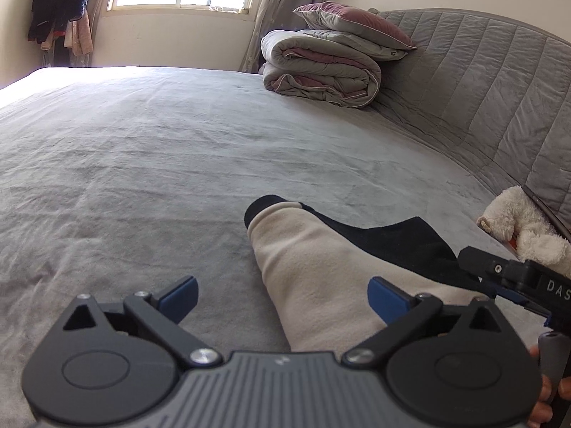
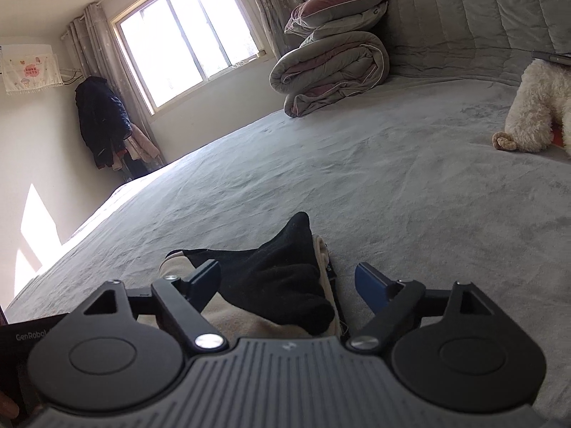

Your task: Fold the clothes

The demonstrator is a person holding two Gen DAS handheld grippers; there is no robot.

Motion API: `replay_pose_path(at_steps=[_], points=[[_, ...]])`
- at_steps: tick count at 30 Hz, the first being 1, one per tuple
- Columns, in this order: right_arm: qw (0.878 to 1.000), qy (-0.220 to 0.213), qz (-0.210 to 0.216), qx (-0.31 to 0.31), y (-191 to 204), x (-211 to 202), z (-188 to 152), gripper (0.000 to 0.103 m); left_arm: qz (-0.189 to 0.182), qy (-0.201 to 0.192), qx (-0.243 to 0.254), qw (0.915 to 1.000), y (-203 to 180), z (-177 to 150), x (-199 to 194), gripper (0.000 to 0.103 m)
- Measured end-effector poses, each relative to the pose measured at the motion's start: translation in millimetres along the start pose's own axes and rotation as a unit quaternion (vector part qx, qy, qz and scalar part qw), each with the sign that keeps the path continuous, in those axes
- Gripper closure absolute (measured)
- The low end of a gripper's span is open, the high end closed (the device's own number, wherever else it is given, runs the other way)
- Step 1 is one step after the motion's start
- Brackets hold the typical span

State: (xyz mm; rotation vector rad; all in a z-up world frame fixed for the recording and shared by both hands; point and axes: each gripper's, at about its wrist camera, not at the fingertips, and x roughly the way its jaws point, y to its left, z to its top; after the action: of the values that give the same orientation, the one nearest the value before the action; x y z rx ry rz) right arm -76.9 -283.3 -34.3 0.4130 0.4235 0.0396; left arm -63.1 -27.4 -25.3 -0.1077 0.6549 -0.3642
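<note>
A beige and black fleece garment (image 1: 321, 271) lies on the grey bed (image 1: 160, 164), one beige sleeve with a black cuff stretched away from me. My left gripper (image 1: 282, 297) is open just above the bed, its right finger over the sleeve. My right gripper (image 2: 287, 281) is open over the bunched black part of the garment (image 2: 282, 278), which lies between its fingers. The right gripper's body also shows at the right edge of the left wrist view (image 1: 514, 278).
A rolled grey and mauve duvet (image 1: 321, 67) with a pillow (image 1: 357, 25) on top sits at the bed's far end by the padded headboard (image 1: 481, 82). A white plush toy (image 2: 539, 107) lies to the right. Coats (image 2: 103, 121) hang by the window.
</note>
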Motion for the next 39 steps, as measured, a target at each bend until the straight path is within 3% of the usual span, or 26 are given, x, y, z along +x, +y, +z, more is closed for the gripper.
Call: replay_pose_path(at_steps=[3, 13, 20, 25, 29, 32, 39], points=[[1.0, -0.004, -0.001, -0.007, 2.5, -2.1, 0.9, 0.0, 0.013, 0.019, 0.007, 0.9997, -0.8, -2.2, -1.0, 0.001], [0.999, 0.018, -0.021, -0.023, 5.3, 2.3, -0.2, 0.0, 0.021, 0.041, -0.006, 0.9989, 3.5, -4.0, -7.6, 0.001], [0.999, 0.05, -0.019, 0.0, -8.1, 4.3, -4.9, 0.0, -0.002, 0.069, -0.052, 0.9963, 14.2, -3.8, -1.6, 0.001], [0.995, 0.083, -0.002, 0.064, -29.3, 4.7, -7.3, 0.0, -0.035, 0.096, -0.098, 0.99, 23.8, -3.9, 5.4, 0.001], [0.987, 0.095, 0.032, 0.127, -44.8, 0.0, -5.3, 0.0, -0.095, 0.137, -0.152, 0.9742, 32.1, -7.2, 16.8, 0.001], [0.977, 0.104, 0.059, 0.178, -56.1, -1.9, -3.3, 0.0, -0.142, 0.161, -0.201, 0.9557, 37.5, -13.1, 26.7, 0.001], [0.929, 0.137, 0.126, 0.32, -79.8, 1.9, -2.8, 0.0, -0.198, 0.161, -0.3, 0.9191, 50.0, -23.3, 42.4, 0.001]])
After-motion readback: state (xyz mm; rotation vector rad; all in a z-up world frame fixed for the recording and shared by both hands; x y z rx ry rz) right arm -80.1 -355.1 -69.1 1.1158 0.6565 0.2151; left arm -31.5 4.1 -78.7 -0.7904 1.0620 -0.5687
